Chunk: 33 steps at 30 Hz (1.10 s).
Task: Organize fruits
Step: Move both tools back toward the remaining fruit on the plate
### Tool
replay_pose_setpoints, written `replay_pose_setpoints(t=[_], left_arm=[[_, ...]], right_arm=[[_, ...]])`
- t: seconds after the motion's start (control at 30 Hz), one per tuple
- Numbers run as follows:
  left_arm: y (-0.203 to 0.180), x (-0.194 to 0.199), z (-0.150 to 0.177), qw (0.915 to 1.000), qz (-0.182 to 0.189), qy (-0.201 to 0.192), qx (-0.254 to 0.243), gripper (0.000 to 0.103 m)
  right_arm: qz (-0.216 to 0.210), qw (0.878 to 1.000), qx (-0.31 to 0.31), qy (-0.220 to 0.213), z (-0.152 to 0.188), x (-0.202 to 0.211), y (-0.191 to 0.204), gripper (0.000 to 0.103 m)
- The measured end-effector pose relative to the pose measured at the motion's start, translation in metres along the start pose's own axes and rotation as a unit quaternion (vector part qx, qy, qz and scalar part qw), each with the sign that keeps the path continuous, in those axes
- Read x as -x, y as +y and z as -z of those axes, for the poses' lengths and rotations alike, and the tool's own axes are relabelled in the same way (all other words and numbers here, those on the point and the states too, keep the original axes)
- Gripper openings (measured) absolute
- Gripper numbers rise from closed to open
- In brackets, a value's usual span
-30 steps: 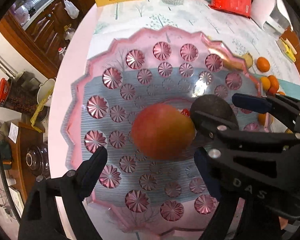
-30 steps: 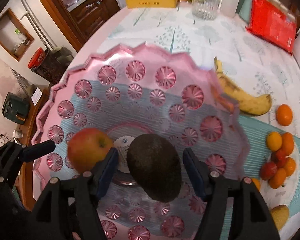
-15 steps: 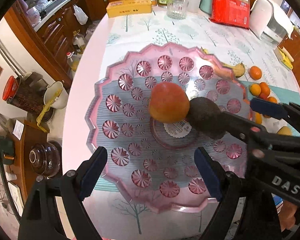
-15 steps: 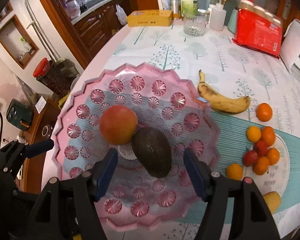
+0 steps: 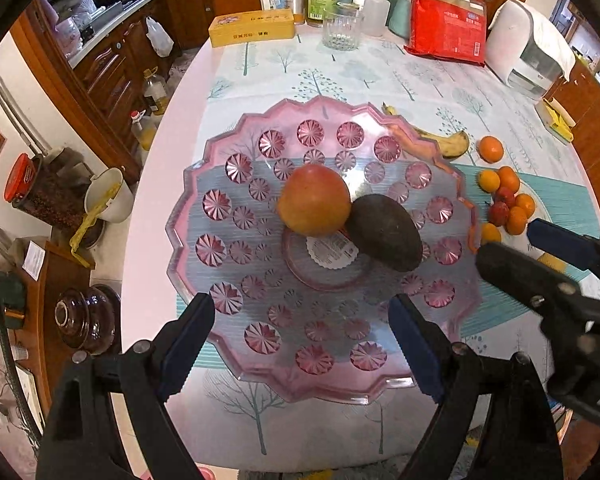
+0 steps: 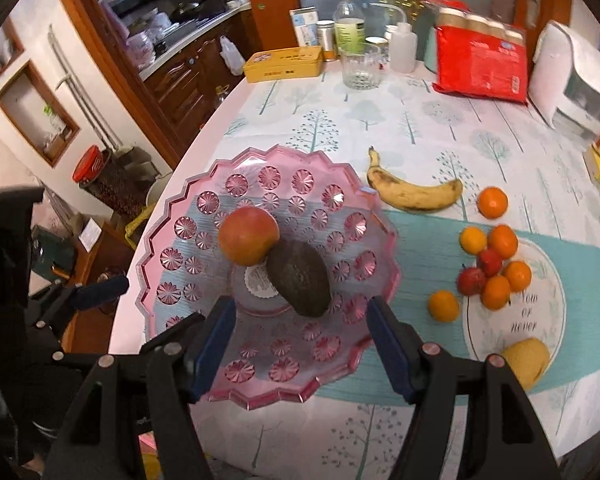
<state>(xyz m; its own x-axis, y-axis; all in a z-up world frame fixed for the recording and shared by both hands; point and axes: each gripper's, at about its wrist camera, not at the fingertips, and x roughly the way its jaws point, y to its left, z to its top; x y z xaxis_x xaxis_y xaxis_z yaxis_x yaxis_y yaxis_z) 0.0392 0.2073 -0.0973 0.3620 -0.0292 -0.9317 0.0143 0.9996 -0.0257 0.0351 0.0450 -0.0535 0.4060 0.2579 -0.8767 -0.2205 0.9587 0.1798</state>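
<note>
1. The pink glass fruit plate (image 5: 188, 216) sits on the near left part of the tree-print tablecloth (image 5: 428, 84). At its middle lie an apple (image 5: 314, 200) and a dark avocado (image 5: 384, 232), touching each other; the apple is on the far left of the pair.
2. A white label (image 5: 328, 250) under the plate's centre is partly covered by both fruits, and its print cannot be read.
3. The left gripper (image 5: 300, 344) hangs above the plate's near rim with its jaws wide and nothing between them.
4. The right gripper (image 6: 300, 336) also stands parted and empty, above the near side of the plate, just short of the avocado. In the left view only part of it shows, cut off at the right edge.
5. The banana (image 6: 416, 194) lies just beyond the plate's far right rim; in the left view the rim hides most of it.
6. To the right, small oranges (image 6: 504, 240) and red fruits (image 6: 472, 280) cluster on a round printed mat (image 6: 540, 320); what the red ones are is hard to tell.
7. A yellow fruit (image 6: 526, 360) near the right gripper's finger is partly hidden.
</note>
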Motion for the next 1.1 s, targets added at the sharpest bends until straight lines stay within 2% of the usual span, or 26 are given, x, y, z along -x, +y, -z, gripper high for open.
replay_pose_setpoints(t=[0.23,0.5,0.8,1.1], left_arm=[[0.000,0.009,0.001,0.9998,-0.005,-0.016,0.012,0.088],[-0.015,0.020,-0.002,0.9991,0.010,-0.035,0.023,0.088],[-0.054,0.032,-0.003,0.9974,0.017,-0.056,0.041,0.088],[-0.119,0.053,-0.005,0.9953,0.009,-0.085,0.045,0.093]], right_arm=[[0.001,1.000,-0.013,-0.019,0.005,0.012,-0.008,0.069],[0.031,0.998,0.002,-0.046,0.010,0.029,-0.017,0.069],[0.040,0.996,0.020,-0.074,0.021,0.054,-0.051,0.069],[0.035,0.995,0.032,-0.093,0.027,0.082,-0.103,0.069]])
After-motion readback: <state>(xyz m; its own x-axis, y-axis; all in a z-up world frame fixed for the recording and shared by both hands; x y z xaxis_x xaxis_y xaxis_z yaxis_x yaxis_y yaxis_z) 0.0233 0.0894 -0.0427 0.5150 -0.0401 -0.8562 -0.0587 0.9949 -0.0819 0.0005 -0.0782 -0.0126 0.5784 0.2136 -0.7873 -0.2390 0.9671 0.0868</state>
